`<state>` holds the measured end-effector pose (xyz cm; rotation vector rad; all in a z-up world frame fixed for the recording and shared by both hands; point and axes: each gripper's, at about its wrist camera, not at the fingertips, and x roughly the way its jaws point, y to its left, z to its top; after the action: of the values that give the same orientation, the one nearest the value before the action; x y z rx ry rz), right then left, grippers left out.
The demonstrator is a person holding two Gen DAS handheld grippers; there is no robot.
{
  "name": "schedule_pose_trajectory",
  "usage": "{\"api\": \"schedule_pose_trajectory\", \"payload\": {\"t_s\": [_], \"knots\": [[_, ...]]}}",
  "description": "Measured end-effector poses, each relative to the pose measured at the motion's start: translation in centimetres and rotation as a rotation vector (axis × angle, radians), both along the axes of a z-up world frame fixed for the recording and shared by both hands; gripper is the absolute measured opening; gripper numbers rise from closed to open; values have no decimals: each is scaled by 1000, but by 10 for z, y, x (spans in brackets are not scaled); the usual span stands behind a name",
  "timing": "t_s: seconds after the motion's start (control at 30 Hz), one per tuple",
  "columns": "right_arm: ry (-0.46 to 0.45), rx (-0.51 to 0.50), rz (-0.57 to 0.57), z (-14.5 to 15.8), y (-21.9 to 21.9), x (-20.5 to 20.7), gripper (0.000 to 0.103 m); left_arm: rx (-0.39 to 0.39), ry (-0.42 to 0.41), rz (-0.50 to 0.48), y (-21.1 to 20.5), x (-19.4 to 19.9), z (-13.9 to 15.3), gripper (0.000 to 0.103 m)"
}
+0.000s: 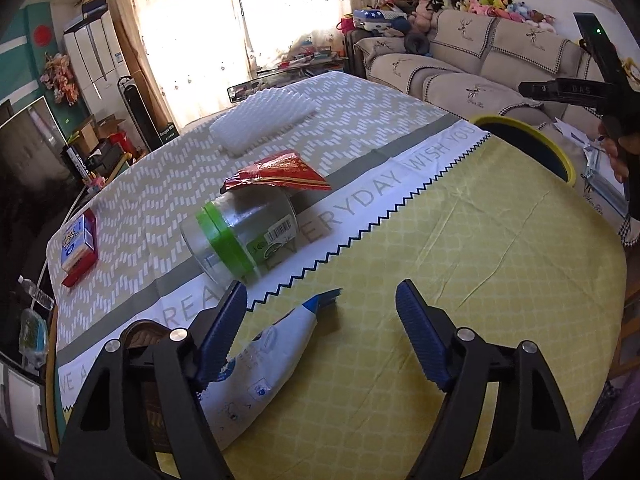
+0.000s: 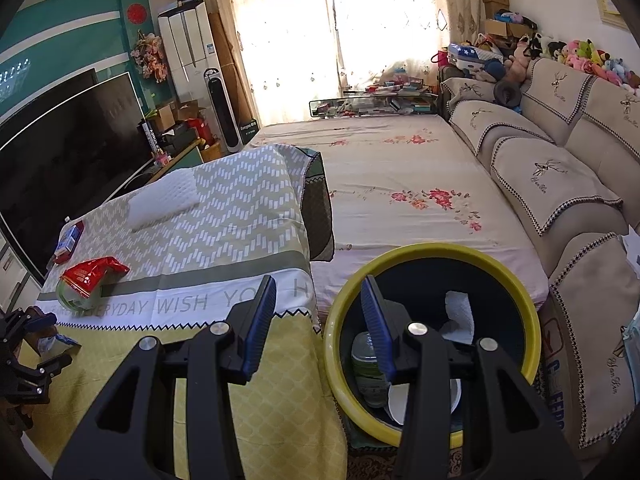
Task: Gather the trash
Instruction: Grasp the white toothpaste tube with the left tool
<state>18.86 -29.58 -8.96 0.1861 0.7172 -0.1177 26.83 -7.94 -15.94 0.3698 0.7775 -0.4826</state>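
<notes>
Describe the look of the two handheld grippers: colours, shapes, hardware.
Both match. The left gripper and right gripper each have black angular plastic linkage arms with triangular cut-outs, silver round pivot bolts, and two flat blue fingers with ribbed, textured pads. No cables or sleeves show.

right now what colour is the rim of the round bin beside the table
Yellow, around a dark inside; the round bin's rim shows best in the right wrist view.
</notes>
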Motion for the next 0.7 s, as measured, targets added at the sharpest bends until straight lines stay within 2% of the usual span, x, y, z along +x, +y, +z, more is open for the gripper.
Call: {"api": "schedule_pose_trajectory", "payload": {"t_s": [0.07,0.17,0.27,0.33,0.43,0.7], "knots": [[4,2,4,-2,1,2,43,9,16,-8,-1,4,-2,72],[10,6,9,-4,3,6,43,28,47,-13,-2,9,-8,62],[14,9,16,-5,4,7,43,33,68,-8,-1,11,-14,49],[15,10,18,-5,4,8,43,21,90,-8,1,12,-16,38],[14,13,19,-5,4,7,43,8,100,-12,0,9,-17,27],[4,29,17,-4,2,-1,43,-24,100,-15,-15,-12,-11,23]]}}
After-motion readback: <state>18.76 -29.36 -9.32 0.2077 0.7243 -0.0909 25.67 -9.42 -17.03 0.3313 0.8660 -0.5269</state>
